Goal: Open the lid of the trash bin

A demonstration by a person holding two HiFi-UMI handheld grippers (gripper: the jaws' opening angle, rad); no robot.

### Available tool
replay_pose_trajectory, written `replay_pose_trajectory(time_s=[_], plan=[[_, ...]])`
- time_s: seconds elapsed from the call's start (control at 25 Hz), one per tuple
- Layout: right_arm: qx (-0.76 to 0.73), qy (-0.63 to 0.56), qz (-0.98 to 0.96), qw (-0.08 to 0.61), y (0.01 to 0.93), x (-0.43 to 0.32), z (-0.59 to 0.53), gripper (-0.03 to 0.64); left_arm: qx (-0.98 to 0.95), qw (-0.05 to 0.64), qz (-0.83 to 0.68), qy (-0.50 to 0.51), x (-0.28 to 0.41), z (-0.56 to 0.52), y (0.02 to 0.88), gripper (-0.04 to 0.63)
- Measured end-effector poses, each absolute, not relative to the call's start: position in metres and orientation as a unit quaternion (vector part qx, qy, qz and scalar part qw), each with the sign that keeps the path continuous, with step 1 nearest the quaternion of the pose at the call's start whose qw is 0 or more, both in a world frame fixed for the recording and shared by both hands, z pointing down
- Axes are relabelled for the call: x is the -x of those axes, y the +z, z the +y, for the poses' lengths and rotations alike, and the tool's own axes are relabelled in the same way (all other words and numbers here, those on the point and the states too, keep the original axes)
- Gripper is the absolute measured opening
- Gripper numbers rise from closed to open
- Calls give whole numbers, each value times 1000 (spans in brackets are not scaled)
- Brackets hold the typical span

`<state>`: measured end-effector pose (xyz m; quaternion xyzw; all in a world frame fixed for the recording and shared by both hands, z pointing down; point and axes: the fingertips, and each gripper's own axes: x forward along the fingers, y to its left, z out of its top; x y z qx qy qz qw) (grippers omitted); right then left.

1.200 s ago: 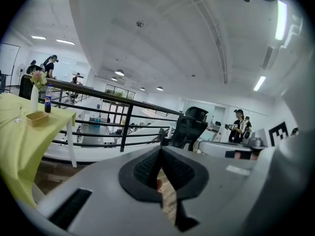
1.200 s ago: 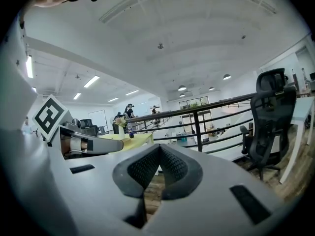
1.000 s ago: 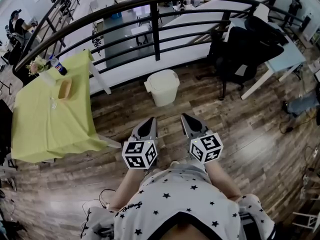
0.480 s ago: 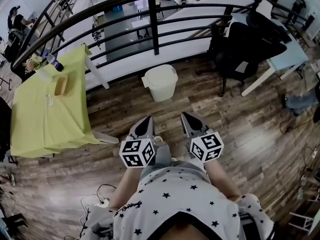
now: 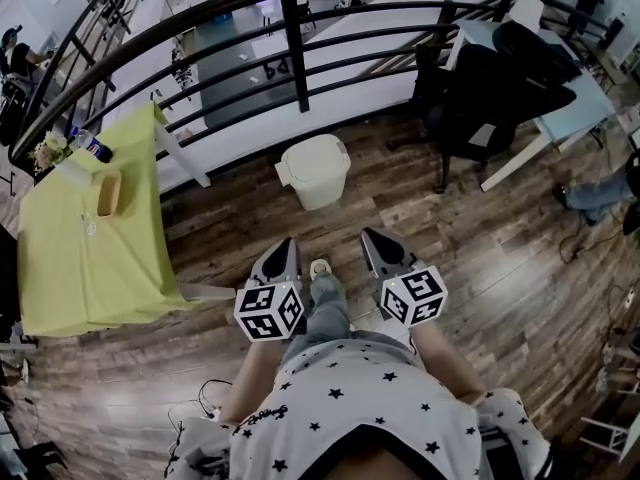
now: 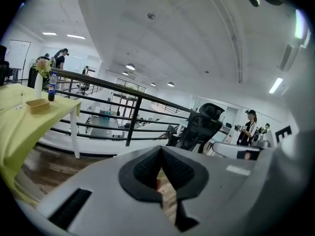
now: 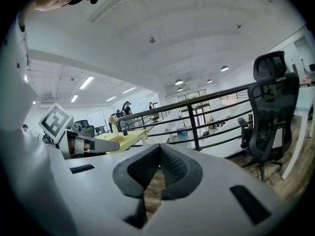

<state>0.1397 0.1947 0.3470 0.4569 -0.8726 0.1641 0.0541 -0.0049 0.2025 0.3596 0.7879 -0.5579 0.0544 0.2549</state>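
Left gripper (image 5: 283,248) and right gripper (image 5: 372,240) are clenched, empty; closed jaws may slip off the trash bin lid (image 5: 314,155) (well apart now).

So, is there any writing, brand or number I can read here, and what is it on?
None can be read in any view.
Bottle on the yellow-green table: blue label, print too small to read.
Left hand-held gripper and right hand-held gripper: black-and-white square marker patterns, not letters.
Trash bin: no label shows.
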Motion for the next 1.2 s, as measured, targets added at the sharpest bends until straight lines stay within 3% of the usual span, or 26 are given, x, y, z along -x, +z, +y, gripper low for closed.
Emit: replay_pose_trajectory(time_s=[1.2], plan=[[-452, 170, -869, 106, 367, -60, -53, -6, -748, 308, -583, 69, 120, -22, 412, 11]])
